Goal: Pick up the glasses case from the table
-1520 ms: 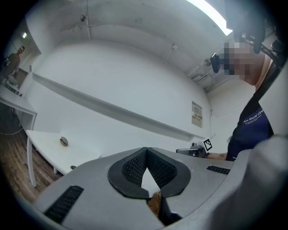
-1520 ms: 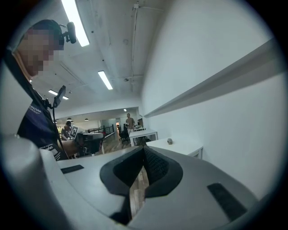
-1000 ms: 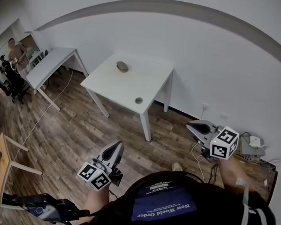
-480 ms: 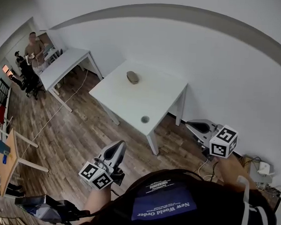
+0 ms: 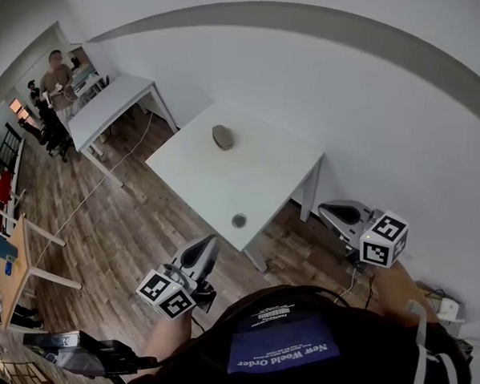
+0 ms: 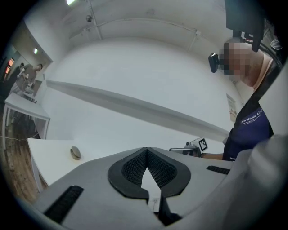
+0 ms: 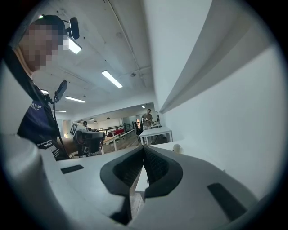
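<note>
**Well short of the bench, tongs empty**

We are holding the left tongs (image 5: pixel 207 246) and right tongs (image 5: pixel 329 209) clenched on nothing, because the glasses case (image 5: pixel 222 136) is lying well apart at twelve o'clock, on the far part of the bench (image 5: pixel 257 176). It is sitting in the open, so a grasp from either side looks free.

1. A second white table (image 5: pixel 108 112) stands far ahead and left of the left gripper (image 5: pixel 209 243).
2. A person (image 5: pixel 55 73) stands beyond it (too small for detail).
3. A thin cable (image 5: pixel 83 199) crosses the wooden floor (image 5: pixel 134 230), left of that gripper.
4. A small white box (image 5: pixel 448 306) lies right of the right gripper (image 5: pixel 326 209).
</note>
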